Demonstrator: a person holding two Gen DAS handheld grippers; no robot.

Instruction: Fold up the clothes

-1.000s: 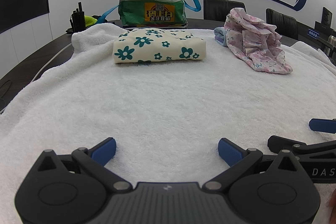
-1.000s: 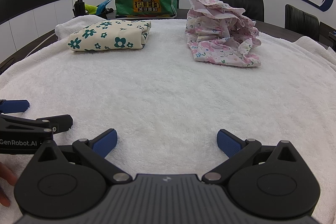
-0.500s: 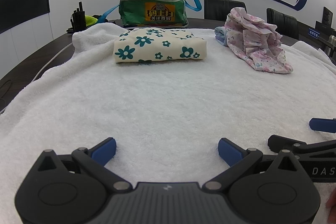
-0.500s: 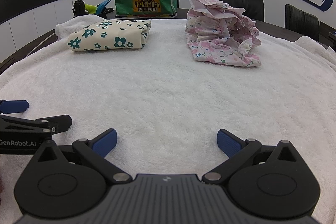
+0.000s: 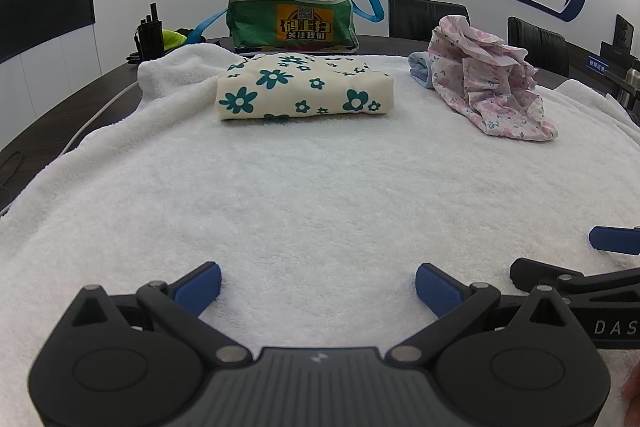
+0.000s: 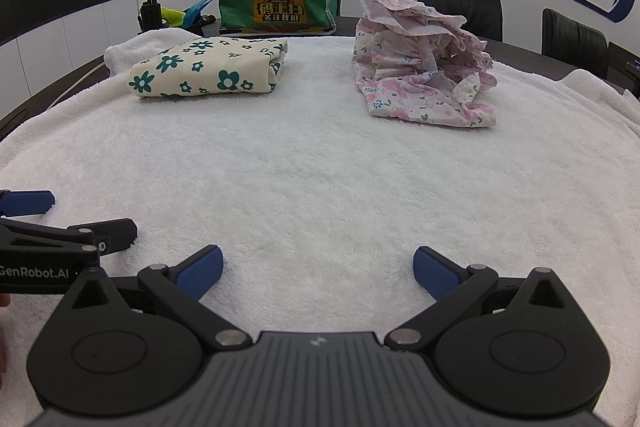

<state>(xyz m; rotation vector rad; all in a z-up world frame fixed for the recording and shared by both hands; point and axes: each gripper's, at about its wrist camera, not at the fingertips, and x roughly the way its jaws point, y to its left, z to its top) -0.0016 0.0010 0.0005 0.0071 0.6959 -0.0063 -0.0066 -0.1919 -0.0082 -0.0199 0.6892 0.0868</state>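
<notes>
From the left wrist view, our left gripper [image 5: 318, 285] rests low over the white towel [image 5: 320, 195] covering the table, fingers spread apart and empty. Far ahead lies a cream garment with teal flowers [image 5: 304, 91], already folded into a neat rectangle. Well to its right sits a crumpled pink floral garment [image 5: 488, 87], not yet folded, with a green bag [image 5: 292, 23] behind.

From the right wrist view, our right gripper [image 6: 318, 273] is likewise spread and holding nothing, the left one just beside it. The pink floral garment [image 6: 424, 75] lies ahead to the right in a heap. We judge one piece done and this one left.
</notes>
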